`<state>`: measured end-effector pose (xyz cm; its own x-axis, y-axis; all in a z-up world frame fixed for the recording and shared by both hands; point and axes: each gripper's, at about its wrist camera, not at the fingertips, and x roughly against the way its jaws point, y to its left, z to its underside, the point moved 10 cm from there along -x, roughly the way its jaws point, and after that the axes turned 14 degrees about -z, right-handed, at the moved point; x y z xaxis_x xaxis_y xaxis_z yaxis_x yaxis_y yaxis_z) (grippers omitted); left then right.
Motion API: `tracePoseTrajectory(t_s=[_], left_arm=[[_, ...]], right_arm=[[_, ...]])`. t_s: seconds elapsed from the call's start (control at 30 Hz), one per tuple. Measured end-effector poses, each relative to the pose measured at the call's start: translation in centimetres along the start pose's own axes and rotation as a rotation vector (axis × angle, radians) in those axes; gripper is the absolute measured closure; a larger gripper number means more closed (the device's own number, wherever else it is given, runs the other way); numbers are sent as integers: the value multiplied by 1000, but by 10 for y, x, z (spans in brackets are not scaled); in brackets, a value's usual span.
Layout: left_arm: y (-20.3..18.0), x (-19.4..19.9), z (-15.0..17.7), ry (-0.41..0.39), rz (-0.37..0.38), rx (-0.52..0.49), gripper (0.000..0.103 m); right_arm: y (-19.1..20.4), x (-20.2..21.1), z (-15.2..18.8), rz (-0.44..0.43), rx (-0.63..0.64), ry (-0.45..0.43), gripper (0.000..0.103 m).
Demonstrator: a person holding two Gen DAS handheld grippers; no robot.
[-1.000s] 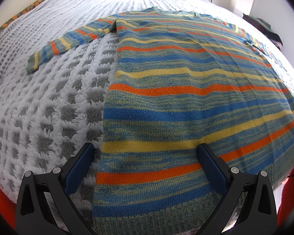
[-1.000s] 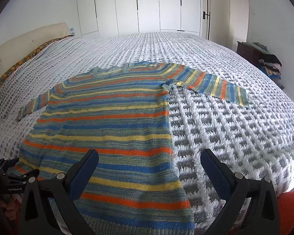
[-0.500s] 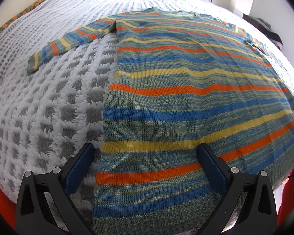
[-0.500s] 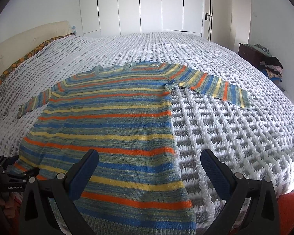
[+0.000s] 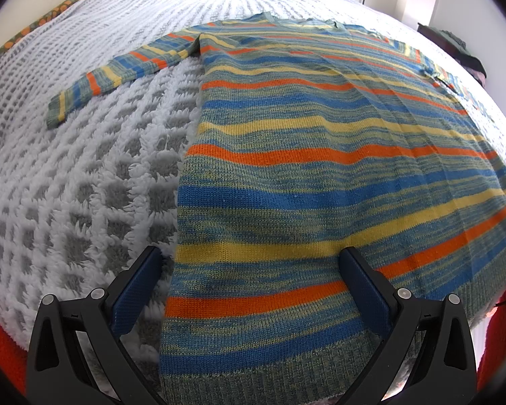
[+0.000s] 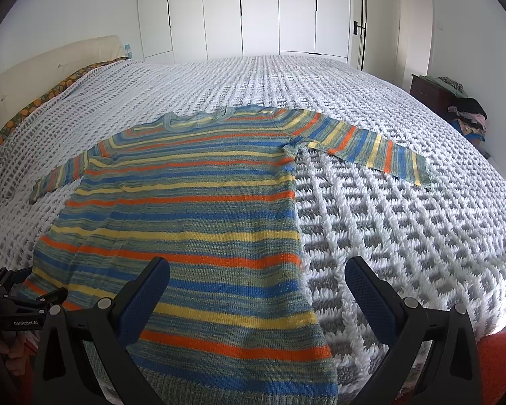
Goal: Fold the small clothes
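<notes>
A striped knit sweater [image 5: 320, 175] [image 6: 192, 209] in blue, orange, yellow and green lies flat on the bed with its hem toward me and both sleeves spread out. My left gripper [image 5: 249, 270] is open and hovers over the hem's left corner. My right gripper [image 6: 256, 280] is open too, above the hem's right corner. Neither holds anything. The left sleeve [image 5: 118, 74] points out to the left and the right sleeve [image 6: 371, 148] to the right. In the right wrist view the left gripper's body [image 6: 13, 300] shows at the left edge.
A white and grey knobbly bedspread [image 6: 404, 236] covers the whole bed. White wardrobe doors [image 6: 253, 10] stand behind it. At the right are a dark cabinet [image 6: 428, 91] and a pile of clothes [image 6: 469, 114]. A headboard [image 6: 50, 60] runs along the left. Red fabric [image 6: 499, 364] shows at the bottom right.
The right wrist view has risen slightly, showing more of the wardrobe. The left gripper has barely moved. Both grippers stay open.
</notes>
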<state>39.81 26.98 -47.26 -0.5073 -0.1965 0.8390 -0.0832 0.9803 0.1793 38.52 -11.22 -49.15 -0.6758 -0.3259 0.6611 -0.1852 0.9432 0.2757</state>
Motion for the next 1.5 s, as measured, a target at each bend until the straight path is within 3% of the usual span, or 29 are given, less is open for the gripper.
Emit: tracePoseTrajectory(t_s=[0.93, 1.03, 1.13, 1.2, 1.27, 1.3, 1.33, 1.37, 1.5], left_arm=[[6, 9, -8, 5, 10, 11, 1], [37, 32, -33, -47, 43, 101, 1], [102, 25, -66, -100, -54, 253, 1], [148, -20, -81, -25, -141, 314, 1], [160, -44, -83, 23, -178, 308, 0], [169, -71, -80, 71, -215, 269, 0], [170, -92, -79, 68, -205, 212, 0], [171, -94, -82, 16, -196, 203, 0], [183, -88, -83, -65, -244, 225, 0]], right_arm=[[-1, -4, 3, 1, 0, 16, 1], [-2, -2, 4, 4, -2, 13, 1], [-4, -2, 4, 7, -4, 12, 1], [-3, -4, 4, 7, -1, 19, 1], [-2, -6, 4, 6, 7, 26, 1], [0, -7, 4, 6, 12, 27, 1], [1, -6, 4, 6, 18, 26, 1], [1, -6, 4, 6, 22, 25, 1], [-1, -2, 4, 14, 21, 18, 1]])
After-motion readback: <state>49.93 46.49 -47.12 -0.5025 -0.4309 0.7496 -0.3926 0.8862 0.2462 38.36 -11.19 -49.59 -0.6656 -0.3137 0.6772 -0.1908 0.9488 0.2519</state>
